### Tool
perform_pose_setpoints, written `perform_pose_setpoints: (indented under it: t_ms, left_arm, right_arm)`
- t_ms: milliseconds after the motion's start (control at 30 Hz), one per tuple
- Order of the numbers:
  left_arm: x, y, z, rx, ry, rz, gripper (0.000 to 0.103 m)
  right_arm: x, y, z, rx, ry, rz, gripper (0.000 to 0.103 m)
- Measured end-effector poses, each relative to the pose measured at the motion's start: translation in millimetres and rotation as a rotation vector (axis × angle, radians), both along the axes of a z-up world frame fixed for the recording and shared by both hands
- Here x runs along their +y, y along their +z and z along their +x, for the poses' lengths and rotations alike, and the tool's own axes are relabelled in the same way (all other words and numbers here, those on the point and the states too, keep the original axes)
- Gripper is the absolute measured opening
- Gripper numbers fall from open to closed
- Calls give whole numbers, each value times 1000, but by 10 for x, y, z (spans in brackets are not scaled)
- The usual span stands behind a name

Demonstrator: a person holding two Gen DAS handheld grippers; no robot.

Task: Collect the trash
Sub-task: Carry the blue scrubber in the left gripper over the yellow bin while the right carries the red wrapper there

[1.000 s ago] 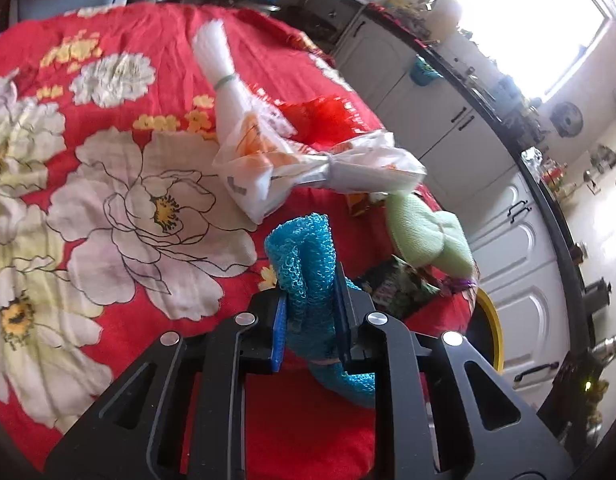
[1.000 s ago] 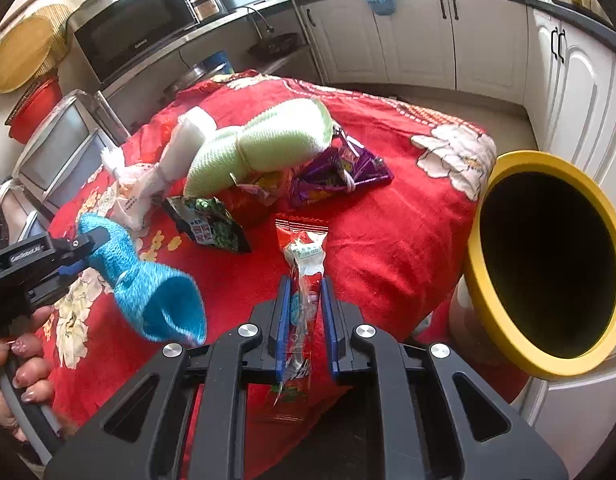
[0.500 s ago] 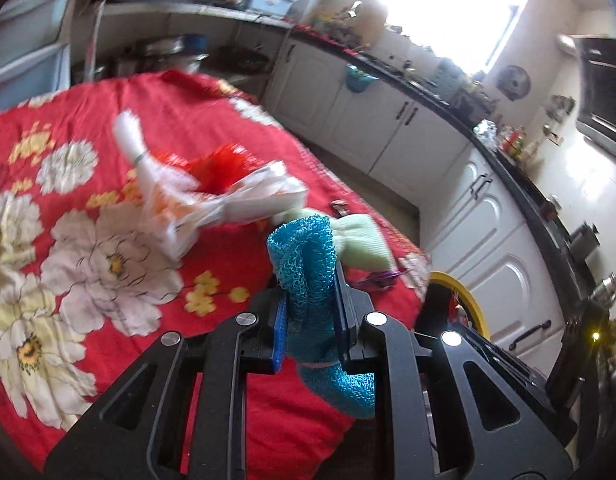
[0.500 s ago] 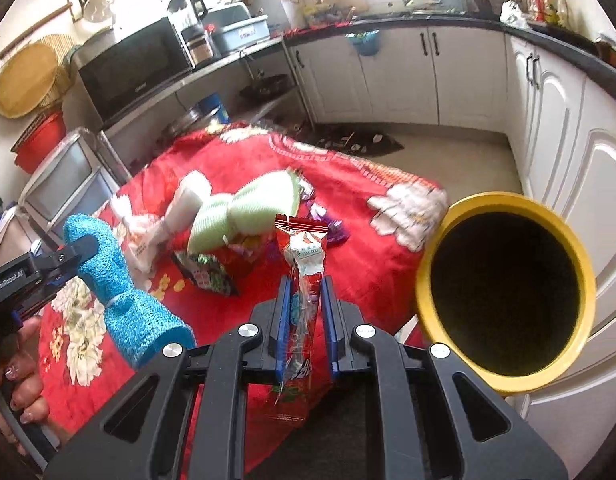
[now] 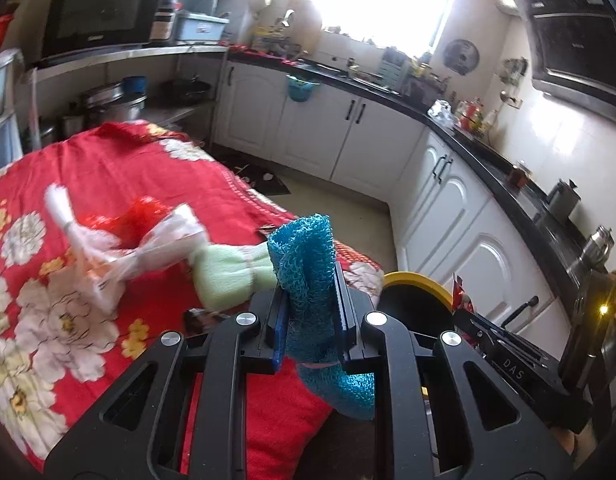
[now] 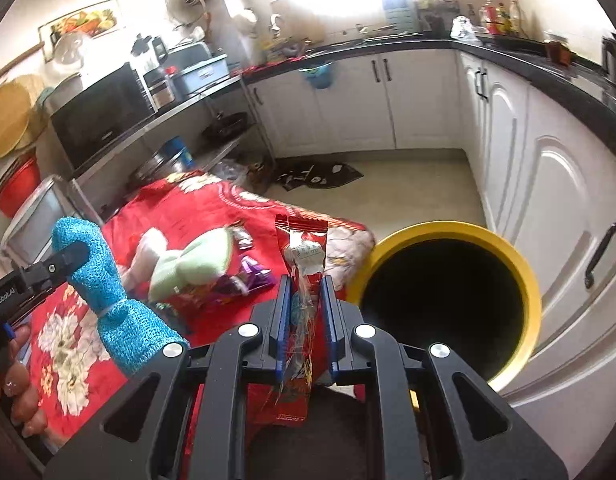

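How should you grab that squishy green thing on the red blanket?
Probably pinch the green bundle at its narrow tied waist, coming down from above. It lies on its side on the blanket, and both puffy ends look too fat for the jaws.

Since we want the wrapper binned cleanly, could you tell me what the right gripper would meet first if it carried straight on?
Probably the red cloth near the table edge; the yellow bin lies off to the right gripper's right, though depth is unclear.
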State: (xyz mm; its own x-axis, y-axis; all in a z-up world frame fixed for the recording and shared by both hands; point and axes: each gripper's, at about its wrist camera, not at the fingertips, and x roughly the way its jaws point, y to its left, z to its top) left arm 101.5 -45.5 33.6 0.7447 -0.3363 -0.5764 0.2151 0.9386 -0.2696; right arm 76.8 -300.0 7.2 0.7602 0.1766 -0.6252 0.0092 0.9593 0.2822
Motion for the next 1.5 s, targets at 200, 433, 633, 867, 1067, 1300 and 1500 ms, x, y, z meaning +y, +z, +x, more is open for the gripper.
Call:
perform_pose_setpoints:
  t_ms: [200, 433, 633, 867, 1067, 1300, 1500]
  left_arm:
    - [-319, 23, 77, -29, -57, 19, 14]
    - [-705, 19, 167, -61, -123, 45, 14]
    - [-1024, -65, 278, -69, -169, 70, 14]
    - [-1382, -239, 480, -67, -215, 87, 14]
    - [-1740, -467, 630, -70, -250, 141, 14]
    - [-1956, -778, 788, -12, -279, 160, 17]
    - [-1982, -949, 888, 41, -281, 162, 34]
  right_arm:
    - [-236, 17, -30, -21, -50, 13, 15]
    - [-517, 5, -45, -52, -108, 21, 15]
    - [-751, -115, -19, -69, -144, 28, 15]
    - [-975, -300, 71, -74, -173, 49, 15]
    - [-1050, -476, 156, -76, -165, 61, 16]
    - [-1104, -658, 278, -55, -181, 46, 17]
    - [-1215, -758, 334, -30, -217, 50, 30]
